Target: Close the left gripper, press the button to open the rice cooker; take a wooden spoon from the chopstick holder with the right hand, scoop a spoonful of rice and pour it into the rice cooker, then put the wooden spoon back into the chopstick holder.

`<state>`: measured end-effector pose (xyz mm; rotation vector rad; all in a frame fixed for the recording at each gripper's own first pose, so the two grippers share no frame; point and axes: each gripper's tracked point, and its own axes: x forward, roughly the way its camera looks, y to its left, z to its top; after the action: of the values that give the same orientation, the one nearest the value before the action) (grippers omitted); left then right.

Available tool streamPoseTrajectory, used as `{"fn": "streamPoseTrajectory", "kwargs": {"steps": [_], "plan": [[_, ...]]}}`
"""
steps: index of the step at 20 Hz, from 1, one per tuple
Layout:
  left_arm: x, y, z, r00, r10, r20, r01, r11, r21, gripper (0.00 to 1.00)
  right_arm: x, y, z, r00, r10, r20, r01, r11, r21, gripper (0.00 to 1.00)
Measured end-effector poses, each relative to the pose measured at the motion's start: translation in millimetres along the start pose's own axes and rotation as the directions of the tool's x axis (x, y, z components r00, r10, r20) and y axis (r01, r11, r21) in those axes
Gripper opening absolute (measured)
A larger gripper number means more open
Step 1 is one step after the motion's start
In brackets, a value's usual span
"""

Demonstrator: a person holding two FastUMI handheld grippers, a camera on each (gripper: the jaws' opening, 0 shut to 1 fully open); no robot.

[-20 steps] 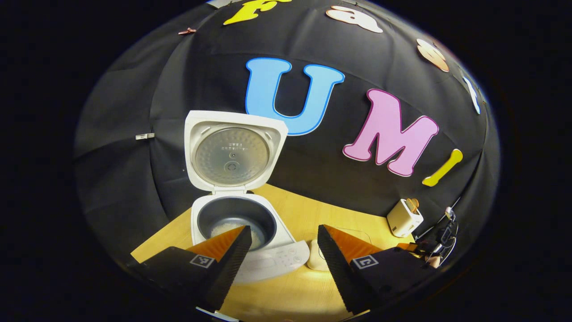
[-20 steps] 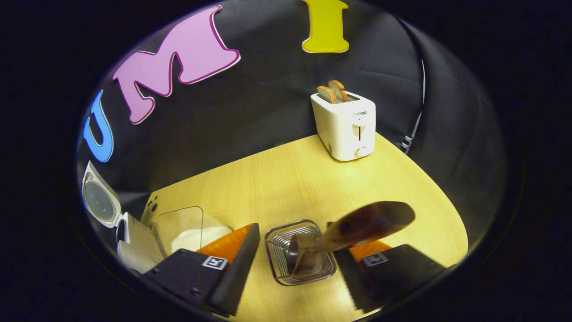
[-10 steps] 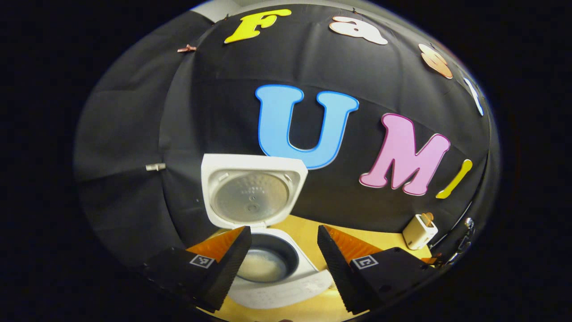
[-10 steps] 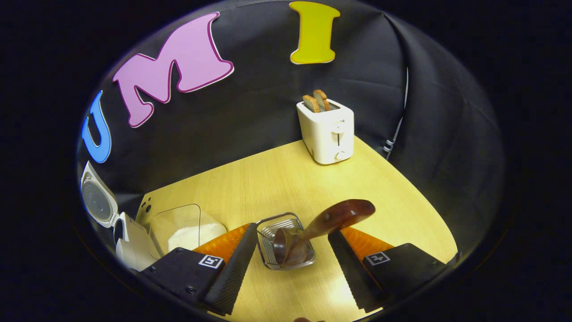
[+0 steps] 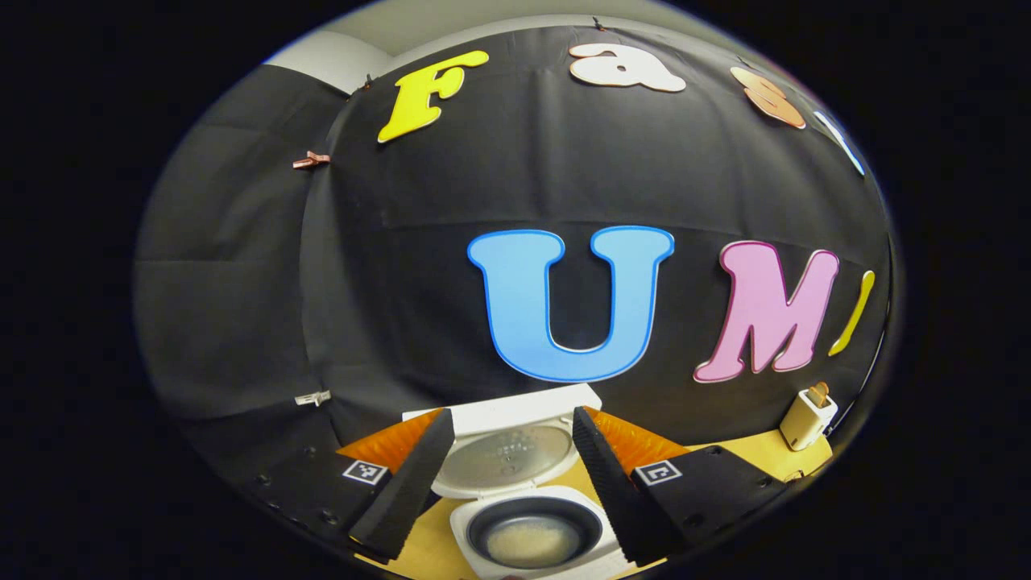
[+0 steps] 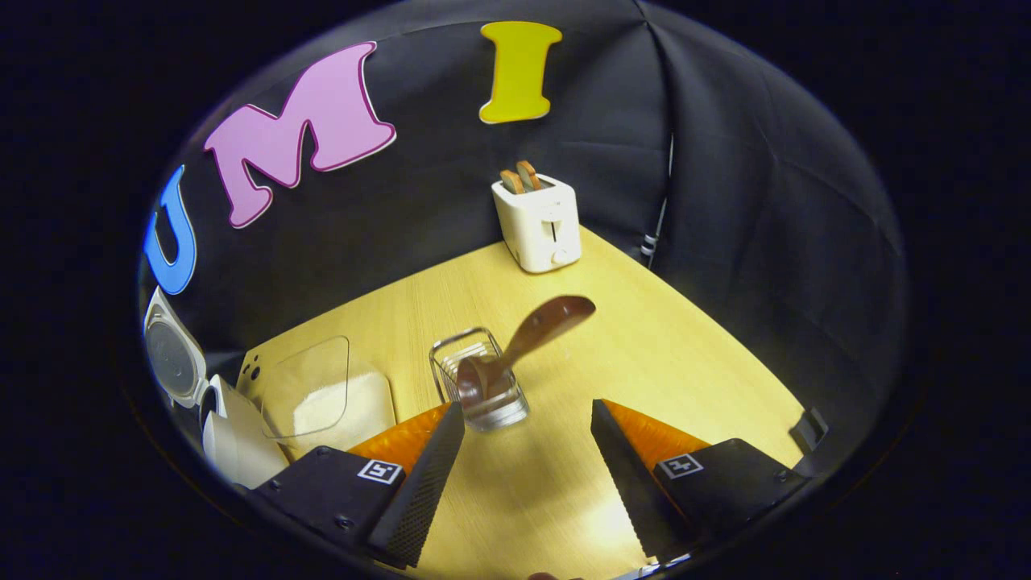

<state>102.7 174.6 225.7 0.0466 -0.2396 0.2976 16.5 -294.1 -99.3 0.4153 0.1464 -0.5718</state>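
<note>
In the left gripper view the white rice cooker [image 5: 532,532] stands low in the picture, lid [image 5: 503,451] raised, with pale rice in its dark inner pot. My left gripper [image 5: 507,491] hangs open above it, holding nothing. In the right gripper view the brown wooden spoon [image 6: 519,342] leans in the wire chopstick holder [image 6: 479,391], bowl end down, handle pointing up and to the right. My right gripper [image 6: 523,475] is open, a short way back from the holder and apart from the spoon. The cooker [image 6: 229,431] is at the far left there.
A clear container of white rice [image 6: 326,395] with its lid tilted up sits between cooker and holder. A white toaster [image 6: 538,221] with two bread slices stands at the back of the yellow wooden table [image 6: 644,354]; the toaster [image 5: 805,417] is also at the right in the left gripper view.
My right gripper has drawn back from the holder, leaving the spoon standing in it. My left gripper has risen and tilted upward, so the cooker has slid down the view.
</note>
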Motion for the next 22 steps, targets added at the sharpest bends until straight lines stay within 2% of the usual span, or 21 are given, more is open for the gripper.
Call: {"fn": "streamPoseTrajectory", "kwargs": {"steps": [5, 12, 14, 18, 22], "plan": [[60, 18, 12, 1.000, 0.012, -0.006, -0.012, 1.000, -0.017, 0.95, -28, 10, -30, 0.999, -0.022, -0.024, 0.022, 1.000, -0.016, 0.99], [138, 30, -11, 0.997, -0.010, -0.072, 0.007, 0.999, -0.037, 0.95, -57, 30, -11, 0.998, -0.029, 0.053, 0.035, 0.992, -0.118, 0.98], [152, 30, -25, 0.993, -0.030, -0.114, 0.023, 0.998, -0.060, 0.95, -60, 39, -9, 0.998, -0.018, 0.053, 0.024, 0.994, -0.109, 0.99], [166, 31, -50, 0.978, -0.029, -0.208, 0.021, 0.999, -0.040, 0.95, -65, 49, -16, 0.999, -0.008, 0.041, 0.012, 0.995, -0.095, 0.99], [163, 29, -51, 0.972, -0.018, -0.233, 0.016, 1.000, -0.013, 0.96, -61, 53, -24, 1.000, -0.001, 0.021, 0.003, 0.997, -0.079, 0.99]]}}
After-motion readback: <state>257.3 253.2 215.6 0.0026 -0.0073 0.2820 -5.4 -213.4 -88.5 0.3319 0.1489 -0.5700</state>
